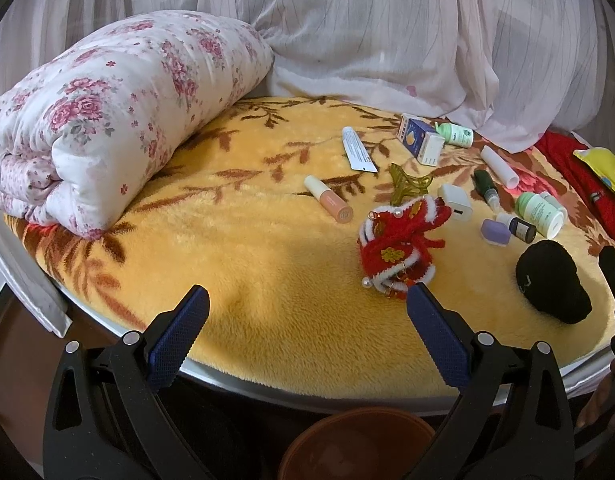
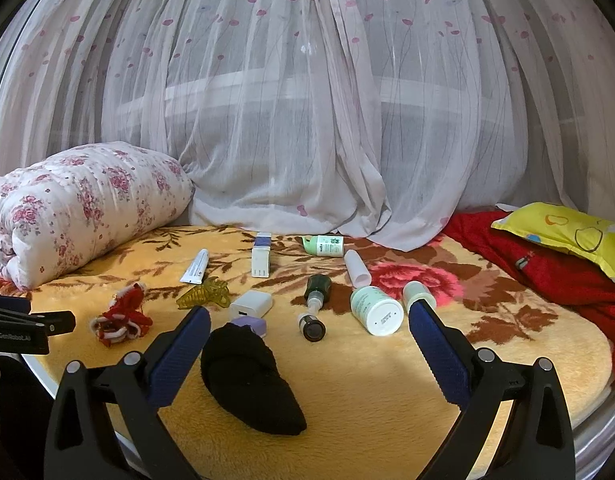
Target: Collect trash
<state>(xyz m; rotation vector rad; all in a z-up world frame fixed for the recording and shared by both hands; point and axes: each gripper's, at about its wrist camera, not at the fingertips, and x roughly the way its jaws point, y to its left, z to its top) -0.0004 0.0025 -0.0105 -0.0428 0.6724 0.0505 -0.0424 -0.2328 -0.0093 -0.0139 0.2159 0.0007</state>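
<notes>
Both grippers wide, empty: left gripper [image 1: 307,300] w/ red knit thing [image 1: 399,250] just ahead-right; right gripper [image 2: 309,318] w/ black sock, prob. [image 2: 247,384] between fingers.

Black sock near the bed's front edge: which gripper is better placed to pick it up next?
Right, probably. The right gripper is open, with the sock lying just ahead between its fingers. From the left gripper, also open, the sock lies far off to its right.

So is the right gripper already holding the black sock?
No, the right gripper is open, and the black sock lies loose on the blanket.
</notes>
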